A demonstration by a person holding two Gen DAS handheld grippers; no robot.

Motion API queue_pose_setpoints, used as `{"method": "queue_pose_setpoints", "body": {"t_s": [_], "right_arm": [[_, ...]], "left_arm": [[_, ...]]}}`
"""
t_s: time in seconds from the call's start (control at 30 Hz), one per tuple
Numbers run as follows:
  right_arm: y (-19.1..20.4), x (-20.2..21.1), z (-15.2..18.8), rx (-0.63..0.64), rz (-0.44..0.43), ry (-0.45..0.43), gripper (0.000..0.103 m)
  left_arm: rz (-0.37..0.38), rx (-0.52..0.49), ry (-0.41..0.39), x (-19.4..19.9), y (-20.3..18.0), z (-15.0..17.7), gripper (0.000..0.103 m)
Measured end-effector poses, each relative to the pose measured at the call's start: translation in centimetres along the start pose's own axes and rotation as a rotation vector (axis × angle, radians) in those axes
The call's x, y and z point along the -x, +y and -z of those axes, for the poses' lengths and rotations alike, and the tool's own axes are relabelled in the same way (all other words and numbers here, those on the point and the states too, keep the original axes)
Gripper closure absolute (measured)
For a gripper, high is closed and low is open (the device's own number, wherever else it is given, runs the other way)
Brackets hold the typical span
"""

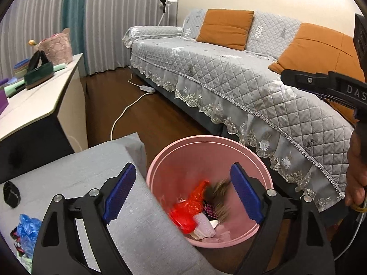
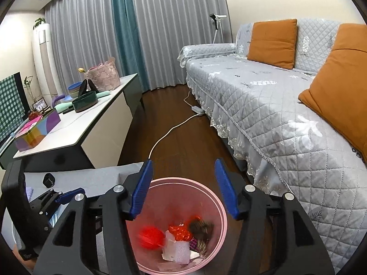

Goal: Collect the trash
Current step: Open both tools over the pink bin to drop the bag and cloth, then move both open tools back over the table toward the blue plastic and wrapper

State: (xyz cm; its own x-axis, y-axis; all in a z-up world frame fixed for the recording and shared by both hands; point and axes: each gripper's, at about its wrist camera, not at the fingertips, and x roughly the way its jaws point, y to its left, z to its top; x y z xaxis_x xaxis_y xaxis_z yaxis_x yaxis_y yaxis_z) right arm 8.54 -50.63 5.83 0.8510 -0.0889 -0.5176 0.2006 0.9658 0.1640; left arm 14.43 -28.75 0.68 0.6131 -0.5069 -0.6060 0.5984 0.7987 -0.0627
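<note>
A pink bin (image 1: 160,158) stands on the floor beside a grey-covered table; it also shows in the right wrist view (image 2: 218,199). Inside lie a red plastic bag (image 1: 190,206), a brown tuft (image 1: 218,194) and white scraps (image 2: 176,249). A blurred red ball (image 2: 150,237) is in the bin in the right wrist view. My left gripper (image 1: 183,194) is open and empty above the bin's left rim. My right gripper (image 2: 183,190) is open and empty above the bin. A crumpled blue bag (image 1: 26,229) and a small black object (image 1: 11,194) lie on the table.
A grey quilted sofa (image 1: 229,73) with orange cushions (image 1: 226,28) runs along the right. A white cable (image 2: 169,133) and power strip cross the dark wood floor. A white side table (image 2: 91,119) with bowls, a basket and a coloured box stands at the left.
</note>
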Motion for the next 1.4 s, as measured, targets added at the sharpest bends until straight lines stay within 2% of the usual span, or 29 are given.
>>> {"method": "queue_pose_setpoints", "body": {"t_s": [0.2,0.53,0.97,1.17,1.4], "right_arm": [[1.3,0.5,0.0,0.021,-0.007,-0.019,0.041],[5.5,2.0,1.2,0.064,-0.071,-0.044,0.038],[12.1,4.2,3.1,0.157,-0.163,-0.054,0.038],[13.8,4.1,3.9,0.184,-0.184,-0.032,0.038],[15.0,3.9,4.4,0.161,-0.210,-0.017,0.038]], "left_arm": [[-0.034,0.001,-0.023,3.1,1.4,0.4,0.021],[-0.112,0.022,-0.072,11.4,5.7,1.9,0.021],[-0.260,0.137,-0.146,20.4,12.2,6.1,0.022],[-0.328,0.205,-0.140,22.0,14.9,8.1,0.029],[-0.355,0.241,-0.147,23.4,16.5,9.4,0.033]]}}
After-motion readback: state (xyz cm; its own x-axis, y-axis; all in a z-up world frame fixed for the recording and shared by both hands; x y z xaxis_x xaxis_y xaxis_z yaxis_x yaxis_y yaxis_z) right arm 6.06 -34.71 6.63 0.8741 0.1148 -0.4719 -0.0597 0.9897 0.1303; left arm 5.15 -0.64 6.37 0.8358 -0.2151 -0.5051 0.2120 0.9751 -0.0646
